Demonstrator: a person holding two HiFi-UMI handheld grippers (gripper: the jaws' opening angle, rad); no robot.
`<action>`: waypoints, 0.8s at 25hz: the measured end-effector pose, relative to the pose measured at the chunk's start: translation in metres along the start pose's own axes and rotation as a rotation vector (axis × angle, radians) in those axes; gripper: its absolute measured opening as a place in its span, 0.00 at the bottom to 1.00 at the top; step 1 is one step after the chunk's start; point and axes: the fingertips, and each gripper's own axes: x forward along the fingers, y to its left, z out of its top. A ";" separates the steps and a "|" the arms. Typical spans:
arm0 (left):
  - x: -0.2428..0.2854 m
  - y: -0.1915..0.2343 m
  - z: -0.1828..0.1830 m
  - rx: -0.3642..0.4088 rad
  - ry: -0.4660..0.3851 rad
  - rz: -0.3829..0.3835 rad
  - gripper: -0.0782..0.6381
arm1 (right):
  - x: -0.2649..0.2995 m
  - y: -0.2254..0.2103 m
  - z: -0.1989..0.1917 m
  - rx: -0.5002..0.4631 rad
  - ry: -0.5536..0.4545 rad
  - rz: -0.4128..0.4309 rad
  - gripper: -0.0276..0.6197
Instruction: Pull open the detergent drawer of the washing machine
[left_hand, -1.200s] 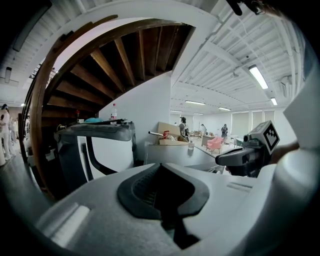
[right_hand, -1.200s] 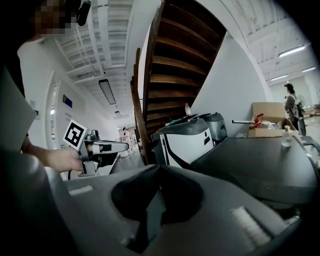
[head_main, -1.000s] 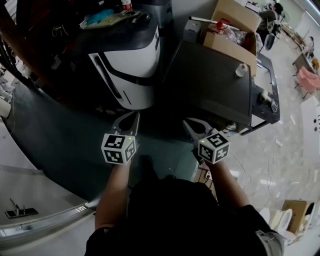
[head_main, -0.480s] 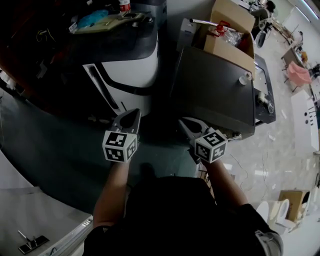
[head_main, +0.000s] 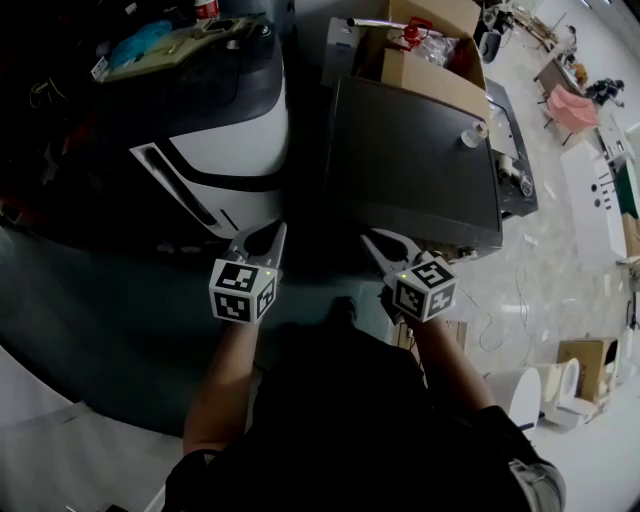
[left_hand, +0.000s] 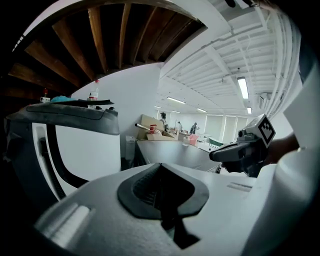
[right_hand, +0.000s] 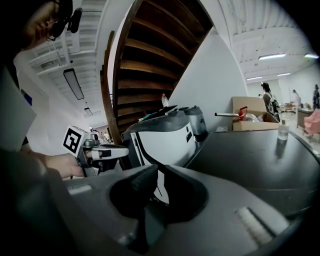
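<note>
Two tools: left tool (head_main: 272, 235) pressed together, right tool (head_main: 372, 242) just opening, empty, facing one washing machine (head_main: 235, 150).

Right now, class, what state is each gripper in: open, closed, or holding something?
Left gripper: closed, holding nothing.
Right gripper: slightly open; its jaws have just been opening, with nothing between them.
</note>
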 end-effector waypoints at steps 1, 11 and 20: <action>0.007 -0.003 -0.002 -0.012 0.007 -0.011 0.12 | -0.001 -0.005 -0.003 0.006 0.002 -0.008 0.12; 0.073 -0.041 -0.027 -0.021 0.080 -0.091 0.13 | -0.025 -0.073 -0.038 0.113 0.026 -0.075 0.23; 0.109 -0.049 -0.056 -0.039 0.166 -0.111 0.15 | -0.030 -0.111 -0.063 0.139 0.068 -0.097 0.26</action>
